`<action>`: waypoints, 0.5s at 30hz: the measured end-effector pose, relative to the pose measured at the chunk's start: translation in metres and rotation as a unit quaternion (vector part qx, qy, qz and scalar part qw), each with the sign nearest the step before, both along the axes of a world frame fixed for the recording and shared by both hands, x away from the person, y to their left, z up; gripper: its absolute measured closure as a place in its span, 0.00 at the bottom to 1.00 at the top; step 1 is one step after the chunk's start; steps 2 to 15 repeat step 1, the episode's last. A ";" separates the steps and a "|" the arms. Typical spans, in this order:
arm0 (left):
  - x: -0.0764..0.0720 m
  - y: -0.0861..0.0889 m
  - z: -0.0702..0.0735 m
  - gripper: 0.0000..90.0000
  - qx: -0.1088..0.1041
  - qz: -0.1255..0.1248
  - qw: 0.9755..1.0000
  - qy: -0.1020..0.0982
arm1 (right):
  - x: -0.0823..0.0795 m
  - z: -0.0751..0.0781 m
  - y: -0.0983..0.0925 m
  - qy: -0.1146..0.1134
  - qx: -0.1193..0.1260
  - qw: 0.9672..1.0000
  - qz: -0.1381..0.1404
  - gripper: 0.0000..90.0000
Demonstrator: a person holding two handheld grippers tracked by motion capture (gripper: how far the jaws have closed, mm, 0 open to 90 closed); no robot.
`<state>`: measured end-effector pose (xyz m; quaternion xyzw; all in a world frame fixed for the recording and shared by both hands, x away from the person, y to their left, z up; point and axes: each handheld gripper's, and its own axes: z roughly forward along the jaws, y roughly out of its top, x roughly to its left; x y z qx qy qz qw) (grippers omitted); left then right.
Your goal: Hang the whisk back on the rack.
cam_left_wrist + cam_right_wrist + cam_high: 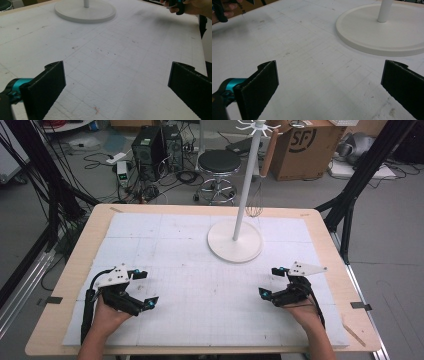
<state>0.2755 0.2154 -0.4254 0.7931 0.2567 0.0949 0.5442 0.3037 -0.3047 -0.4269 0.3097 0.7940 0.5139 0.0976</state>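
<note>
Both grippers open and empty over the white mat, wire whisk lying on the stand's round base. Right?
Not quite. The wire whisk with a wooden handle hangs from a hook atop the white pole stand, as the high view shows. Left gripper and right gripper are open and empty.

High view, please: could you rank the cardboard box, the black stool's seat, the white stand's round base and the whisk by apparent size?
1. Cardboard box, though it is farther away.
2. Stand's round base.
3. Stool's seat.
4. Whisk.
</note>
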 end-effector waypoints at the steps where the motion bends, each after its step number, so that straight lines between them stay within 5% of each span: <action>1: 0.000 0.000 0.000 0.02 0.001 0.000 1.000 0.000 | 0.000 0.000 0.000 0.001 0.000 1.000 -0.001 0.00; 15: 0.000 0.000 0.000 0.02 0.001 0.000 1.000 0.000 | 0.000 0.000 0.000 0.001 0.000 1.000 -0.001 0.00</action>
